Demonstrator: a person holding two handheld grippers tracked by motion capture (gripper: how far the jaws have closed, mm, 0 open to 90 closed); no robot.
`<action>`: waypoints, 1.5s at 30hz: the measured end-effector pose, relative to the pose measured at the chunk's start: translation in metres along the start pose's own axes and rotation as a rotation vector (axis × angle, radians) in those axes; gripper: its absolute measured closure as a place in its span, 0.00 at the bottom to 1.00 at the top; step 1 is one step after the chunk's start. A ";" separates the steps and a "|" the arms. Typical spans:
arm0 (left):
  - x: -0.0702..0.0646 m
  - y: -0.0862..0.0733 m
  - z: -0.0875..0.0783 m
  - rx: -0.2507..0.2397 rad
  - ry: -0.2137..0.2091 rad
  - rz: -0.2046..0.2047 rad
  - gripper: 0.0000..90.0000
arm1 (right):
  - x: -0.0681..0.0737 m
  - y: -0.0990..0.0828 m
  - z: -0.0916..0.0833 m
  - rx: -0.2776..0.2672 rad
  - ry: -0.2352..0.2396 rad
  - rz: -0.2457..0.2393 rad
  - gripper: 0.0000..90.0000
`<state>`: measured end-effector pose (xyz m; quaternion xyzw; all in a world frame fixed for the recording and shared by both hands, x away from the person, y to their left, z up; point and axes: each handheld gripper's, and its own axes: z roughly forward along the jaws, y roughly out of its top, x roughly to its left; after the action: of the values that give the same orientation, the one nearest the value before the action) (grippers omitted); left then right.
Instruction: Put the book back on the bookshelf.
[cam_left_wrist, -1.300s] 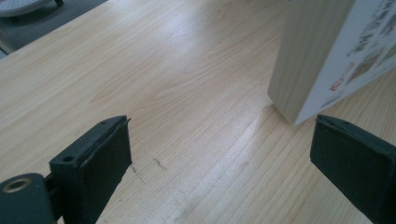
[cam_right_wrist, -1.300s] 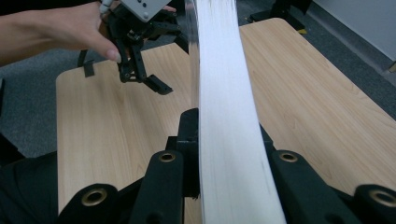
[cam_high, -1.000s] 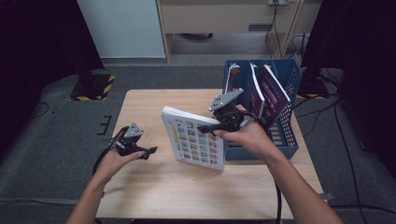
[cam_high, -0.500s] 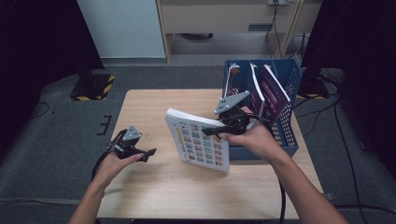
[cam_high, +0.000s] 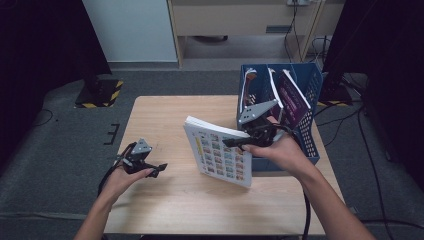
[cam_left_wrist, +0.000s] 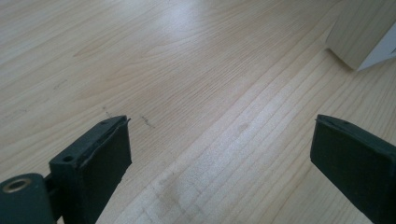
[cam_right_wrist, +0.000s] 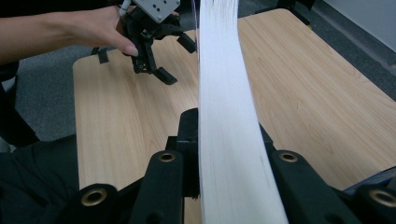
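A thick white book (cam_high: 219, 152) with rows of small coloured pictures on its cover hangs tilted above the middle of the wooden table (cam_high: 165, 115). My right gripper (cam_high: 236, 143) is shut on its upper right edge. In the right gripper view the book's white page edge (cam_right_wrist: 229, 116) runs up between the two black jaws. My left gripper (cam_high: 156, 169) hovers low over the table's left part, open with nothing between its fingers. In the left gripper view its jaws stand wide apart over bare wood, and a corner of the book (cam_left_wrist: 362, 37) shows at the upper right.
A blue plastic basket (cam_high: 311, 137) stands on the table's right side, just behind the held book. Books stand in it, one of them purple (cam_high: 295, 97). Cables trail from both grippers. Grey floor surrounds the table, and a cabinet is at the back.
My right gripper has carried the book a little to the right, closer to the blue basket. The left gripper has kept its place.
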<state>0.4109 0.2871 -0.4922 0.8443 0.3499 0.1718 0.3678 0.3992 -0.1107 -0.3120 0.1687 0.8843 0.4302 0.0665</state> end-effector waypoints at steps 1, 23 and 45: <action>0.000 -0.001 0.000 0.003 0.001 -0.003 0.05 | 0.001 -0.001 -0.002 0.001 -0.002 -0.001 0.82; 0.001 -0.009 0.004 0.040 0.008 -0.002 0.05 | 0.010 -0.019 -0.036 -0.027 -0.022 0.033 0.82; 0.003 -0.014 0.004 0.047 0.018 -0.019 0.06 | 0.004 -0.047 -0.095 -0.045 -0.042 0.042 0.82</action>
<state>0.4091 0.2937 -0.5052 0.8478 0.3650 0.1677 0.3462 0.3597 -0.2062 -0.2898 0.1947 0.8691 0.4476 0.0800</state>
